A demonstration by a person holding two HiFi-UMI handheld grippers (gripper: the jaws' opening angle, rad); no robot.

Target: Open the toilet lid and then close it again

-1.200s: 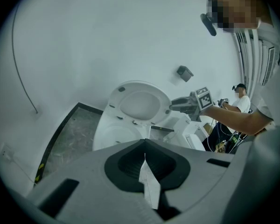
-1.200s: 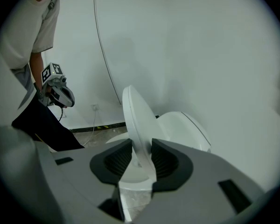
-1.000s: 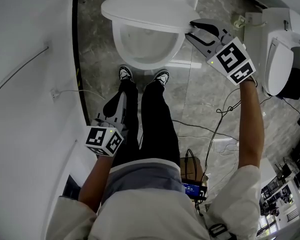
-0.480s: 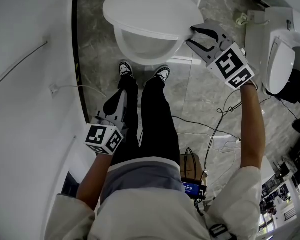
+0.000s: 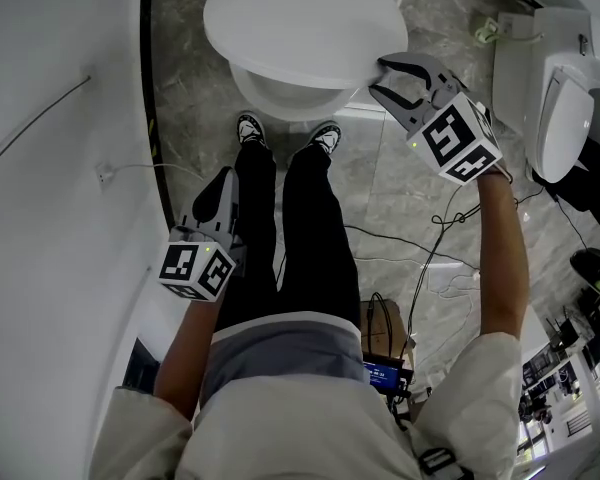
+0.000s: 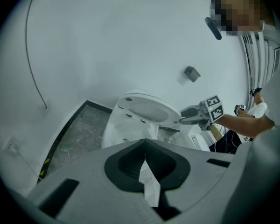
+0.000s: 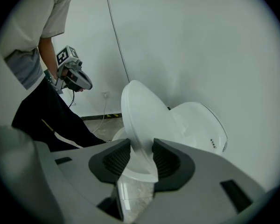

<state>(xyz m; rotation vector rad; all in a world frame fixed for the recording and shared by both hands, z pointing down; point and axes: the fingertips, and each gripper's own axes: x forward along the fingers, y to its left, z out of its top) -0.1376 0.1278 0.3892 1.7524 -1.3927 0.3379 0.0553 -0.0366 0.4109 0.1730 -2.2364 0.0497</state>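
Spreading beneath both tongs, the grey stone floor point(image 5: 380, 198) carries the toilet. Its bowl point(image 5: 280, 96) sits just ahead of and below the right tongs point(image 5: 378, 76), and well ahead of the left tongs point(image 5: 222, 183).

Over the bowl hangs the toilet lid point(image 5: 300, 23), tilted partway down with a gap showing under it. The closing half of the task looks under way but not yet done.

The lid's side rim runs between the jaws of the right tongs, and both ribbed pads lie against it. I judge this side hold lets one hand bear the lid's weight and lower it without a slam. The jaws have just been opening a little with the rim between them, probably to ease the hold as the lid's angle changes.

The left tongs have their jaws pressed together on nothing. They hang low beside the person's leg point(image 5: 252, 263), far back from the lid. They are likely parked out of the way, since one hand is enough here.
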